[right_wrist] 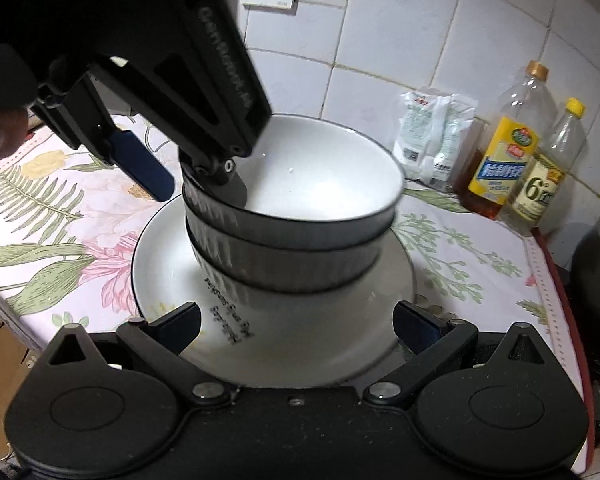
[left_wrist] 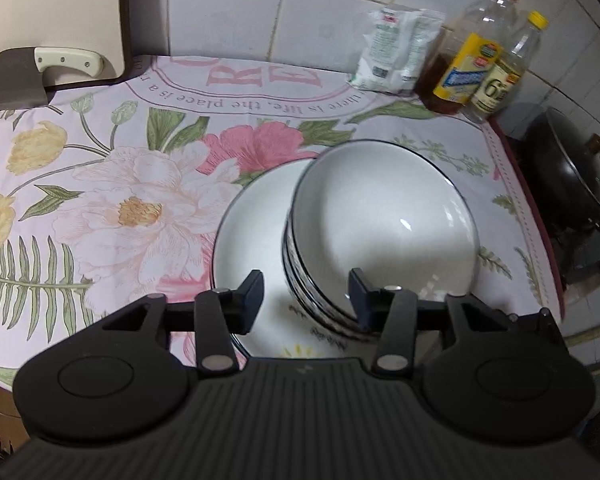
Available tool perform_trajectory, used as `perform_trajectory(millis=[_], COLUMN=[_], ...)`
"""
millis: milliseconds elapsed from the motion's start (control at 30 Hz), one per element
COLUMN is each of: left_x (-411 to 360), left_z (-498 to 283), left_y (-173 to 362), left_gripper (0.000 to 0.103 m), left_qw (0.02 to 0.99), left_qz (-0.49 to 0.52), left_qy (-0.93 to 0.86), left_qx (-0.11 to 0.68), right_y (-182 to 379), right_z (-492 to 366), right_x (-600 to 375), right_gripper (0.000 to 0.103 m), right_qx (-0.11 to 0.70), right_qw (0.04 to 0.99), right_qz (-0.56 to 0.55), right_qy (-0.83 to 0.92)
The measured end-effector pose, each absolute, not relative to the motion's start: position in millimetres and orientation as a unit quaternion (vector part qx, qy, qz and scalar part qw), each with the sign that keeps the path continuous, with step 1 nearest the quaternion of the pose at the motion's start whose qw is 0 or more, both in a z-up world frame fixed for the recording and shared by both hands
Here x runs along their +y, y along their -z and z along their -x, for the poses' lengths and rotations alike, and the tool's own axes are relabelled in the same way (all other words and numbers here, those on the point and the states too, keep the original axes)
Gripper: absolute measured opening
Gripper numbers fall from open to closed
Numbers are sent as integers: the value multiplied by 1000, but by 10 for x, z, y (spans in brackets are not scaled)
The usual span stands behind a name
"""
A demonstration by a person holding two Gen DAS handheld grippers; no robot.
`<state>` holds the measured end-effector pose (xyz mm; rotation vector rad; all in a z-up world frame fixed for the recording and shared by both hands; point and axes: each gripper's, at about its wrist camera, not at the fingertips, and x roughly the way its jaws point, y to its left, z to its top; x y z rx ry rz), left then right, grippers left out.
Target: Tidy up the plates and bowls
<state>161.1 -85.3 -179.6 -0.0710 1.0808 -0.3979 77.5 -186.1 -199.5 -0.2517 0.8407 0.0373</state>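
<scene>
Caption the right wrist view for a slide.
Left gripper open astride the top bowl's rim, bowls stacked on a plate.

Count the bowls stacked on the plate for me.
2 visible: the top bowl nests in the lower bowl, standing on the plate. More might hide inside.

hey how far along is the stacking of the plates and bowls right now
Done: two bowls sit nested on the white plate, on the floral cloth. In hand: nothing is gripped. The left gripper is open, its fingers straddling the top bowl's rim without pinching it; the right gripper is open near the plate's front edge. Left: no other loose dishes show in either view.
</scene>
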Motion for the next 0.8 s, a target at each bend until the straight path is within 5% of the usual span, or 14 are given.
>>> perform_trajectory(millis=[567, 800], left_x=[-712, -651], left_z=[-738, -429], left_y=[843, 533], left_gripper=[78, 78], left_qw=[864, 869], left_qz=[-21, -24], left_qy=[175, 156], left_qx=[471, 468], right_y=[992, 487], right_z=[-210, -90], right_x=[-2269, -2357], right_gripper=[103, 102], right_qx=[388, 389], right_qw=[921, 921], right_qz=[18, 18], right_qy=[-15, 4])
